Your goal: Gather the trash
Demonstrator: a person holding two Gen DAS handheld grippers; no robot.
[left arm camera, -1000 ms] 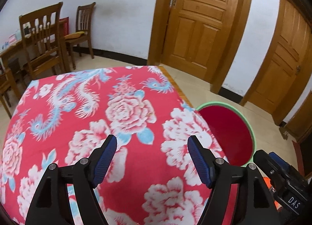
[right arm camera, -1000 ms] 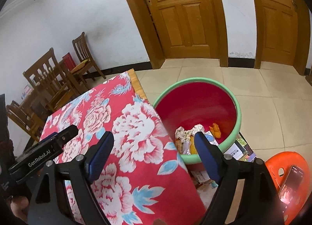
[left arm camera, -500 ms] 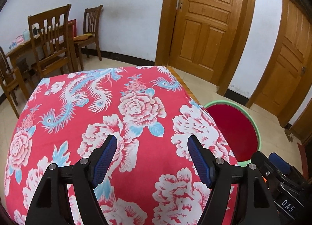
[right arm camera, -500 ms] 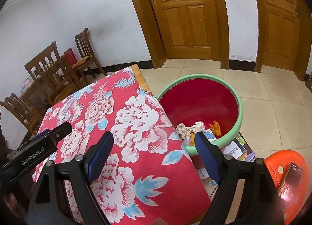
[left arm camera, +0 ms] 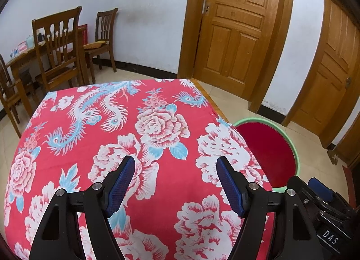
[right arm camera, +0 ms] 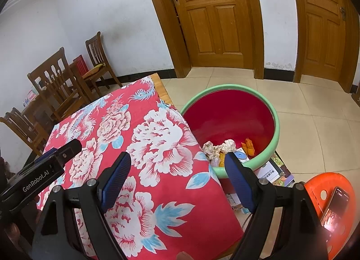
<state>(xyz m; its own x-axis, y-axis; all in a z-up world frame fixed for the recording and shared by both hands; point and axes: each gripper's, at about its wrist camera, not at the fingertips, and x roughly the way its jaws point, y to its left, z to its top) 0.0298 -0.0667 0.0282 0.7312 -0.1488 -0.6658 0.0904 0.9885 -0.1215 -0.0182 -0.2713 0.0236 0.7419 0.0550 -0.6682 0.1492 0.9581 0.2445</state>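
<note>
A red basin with a green rim (right arm camera: pixel 277 129) stands on the floor by the table's right edge; it shows too in the left wrist view as the basin (left arm camera: pixel 297 158). Inside lie crumpled paper (right arm camera: pixel 219 147), an orange scrap (right arm camera: pixel 248 146) and a small blue disc (right arm camera: pixel 239 155). My left gripper (left arm camera: pixel 175 164) hangs open over the red flowered tablecloth (left arm camera: pixel 126 129), nothing between its blue pads. My right gripper (right arm camera: pixel 177 158) is open above the cloth's right edge, its right finger (right arm camera: pixel 236 179) in front of the basin's near rim. No trash shows on the cloth.
Wooden chairs (left arm camera: pixel 58 50) and a side table stand at the back left. Two wooden doors (right arm camera: pixel 213 16) line the far wall. An orange stool (right arm camera: pixel 333 206) with a phone (right arm camera: pixel 336 209) on it sits at lower right, and printed papers (right arm camera: pixel 273 170) lie under the basin.
Both views have shifted a little, so more of the tablecloth shows and the basin sits slightly further right. Both grippers keep the same opening.
</note>
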